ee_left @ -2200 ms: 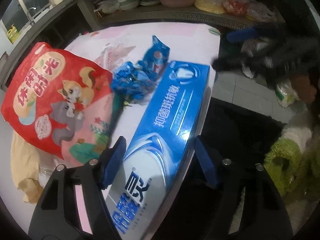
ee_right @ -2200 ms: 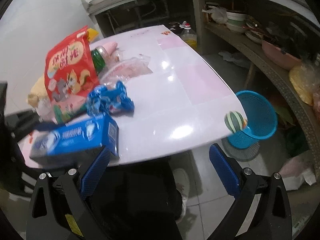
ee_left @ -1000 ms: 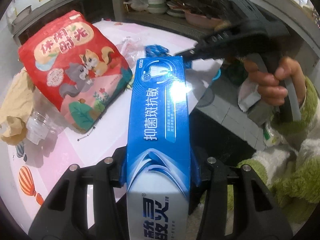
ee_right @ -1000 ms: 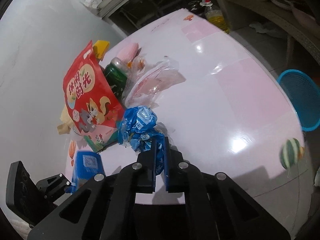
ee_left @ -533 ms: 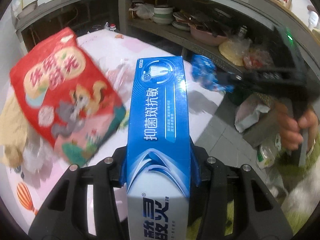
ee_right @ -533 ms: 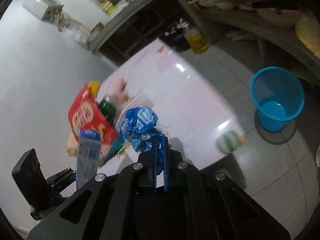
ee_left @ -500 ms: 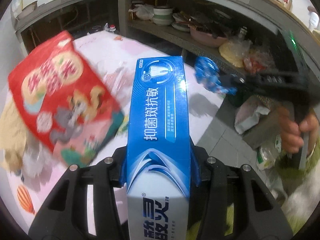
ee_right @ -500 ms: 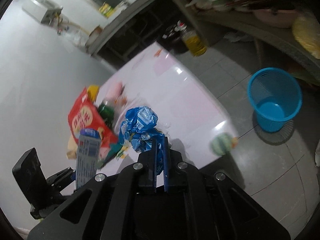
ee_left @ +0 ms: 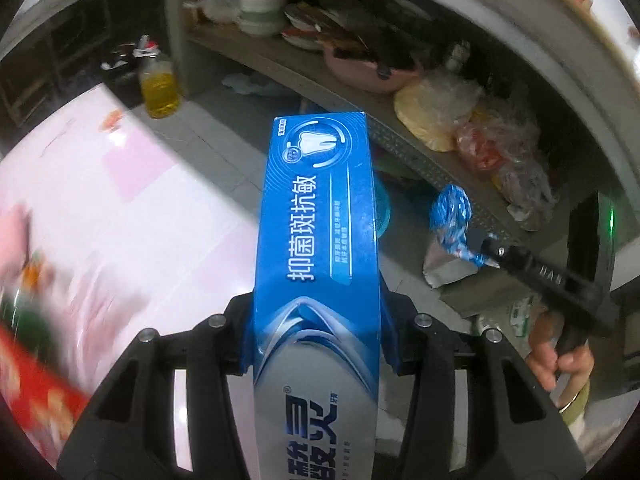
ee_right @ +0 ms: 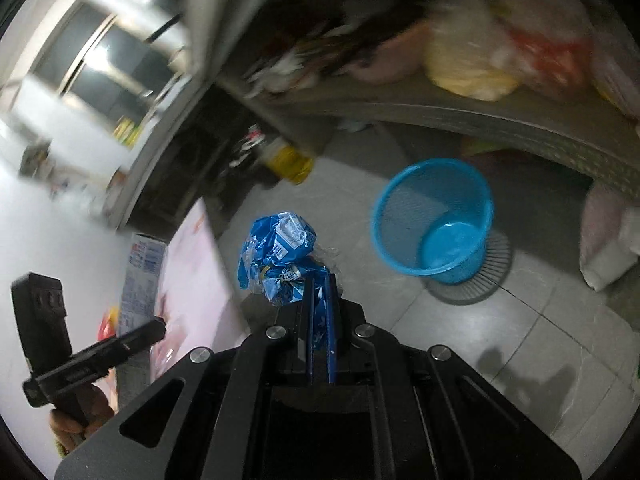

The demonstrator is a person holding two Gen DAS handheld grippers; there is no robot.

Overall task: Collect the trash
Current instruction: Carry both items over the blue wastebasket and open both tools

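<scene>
Tiled kitchen floor w/ a blue mesh bin (ee_right: 434, 220) far right. We've got the right gripper (ee_right: 319, 316) pinched tight on a crumpled blue wrapper (ee_right: 276, 252), left gripper (ee_left: 318, 336) clamping a toothpaste box (ee_left: 318, 220). Risk: long box clips bin rim, tips it; light wrapper drifts wide.

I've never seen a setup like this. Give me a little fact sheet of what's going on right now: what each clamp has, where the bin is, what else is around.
left gripper: clamped on a blue toothpaste box, held lengthwise
right gripper: shut on a crumpled blue wrapper
bin: blue basket on the tiled floor, nothing visible inside it
table: pink and white, at the left of the left wrist view
shelf: bowls and bags on it
floor extras: bottle of yellow oil
</scene>
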